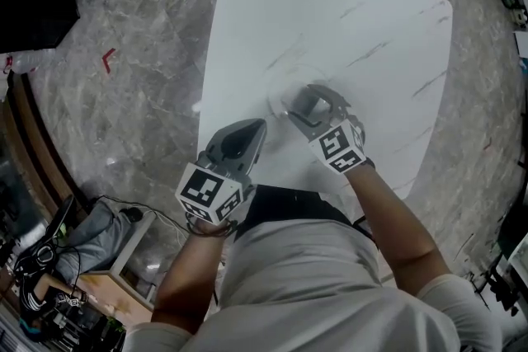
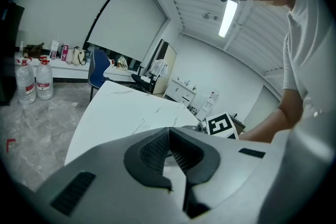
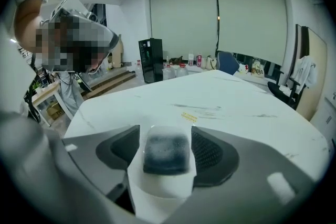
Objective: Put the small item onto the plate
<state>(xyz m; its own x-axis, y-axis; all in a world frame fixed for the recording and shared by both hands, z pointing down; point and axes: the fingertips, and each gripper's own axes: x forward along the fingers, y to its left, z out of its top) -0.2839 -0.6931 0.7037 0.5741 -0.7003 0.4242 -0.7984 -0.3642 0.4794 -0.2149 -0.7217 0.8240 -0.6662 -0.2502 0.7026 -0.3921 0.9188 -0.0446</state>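
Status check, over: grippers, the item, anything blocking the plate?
Left gripper shut, empty, near the table edge. Right gripper shut on small dark item, over the plate. No obstruction seen by the plate.

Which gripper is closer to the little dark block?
Right. The right gripper has the little dark block clamped between its jaws; the left gripper sits apart, to its left, shut.

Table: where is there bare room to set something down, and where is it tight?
Free: the far half of the table, beyond the faint clear plate, and its right side. Tight: the near middle, where the right gripper, shut on the small item, hovers at the plate and the shut left gripper sits by the near edge.
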